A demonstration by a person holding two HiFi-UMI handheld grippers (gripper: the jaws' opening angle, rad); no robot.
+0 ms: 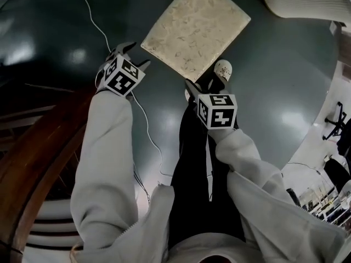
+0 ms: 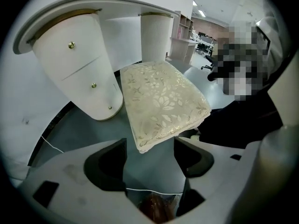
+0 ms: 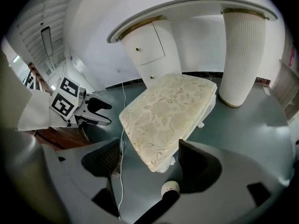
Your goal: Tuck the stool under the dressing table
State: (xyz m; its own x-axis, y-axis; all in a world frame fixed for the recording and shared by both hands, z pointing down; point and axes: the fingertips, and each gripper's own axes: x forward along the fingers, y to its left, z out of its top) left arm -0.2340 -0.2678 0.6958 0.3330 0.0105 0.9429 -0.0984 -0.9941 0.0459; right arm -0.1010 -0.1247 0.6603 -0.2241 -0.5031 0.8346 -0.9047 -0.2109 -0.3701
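The stool has a cream floral cushion and stands on the dark floor in front of me. In the left gripper view the stool sits before the white dressing table, beside its ribbed column. My left gripper hovers left of the cushion's near corner. Its jaws are open, and that corner shows between them untouched. My right gripper is just short of the cushion's near edge. It is open too, with the stool beyond it and the table behind.
A thin white cable runs across the floor between my arms. The person's white shoe stands by the right gripper. A curved wooden edge lies at the left. An office chair base is at the far right.
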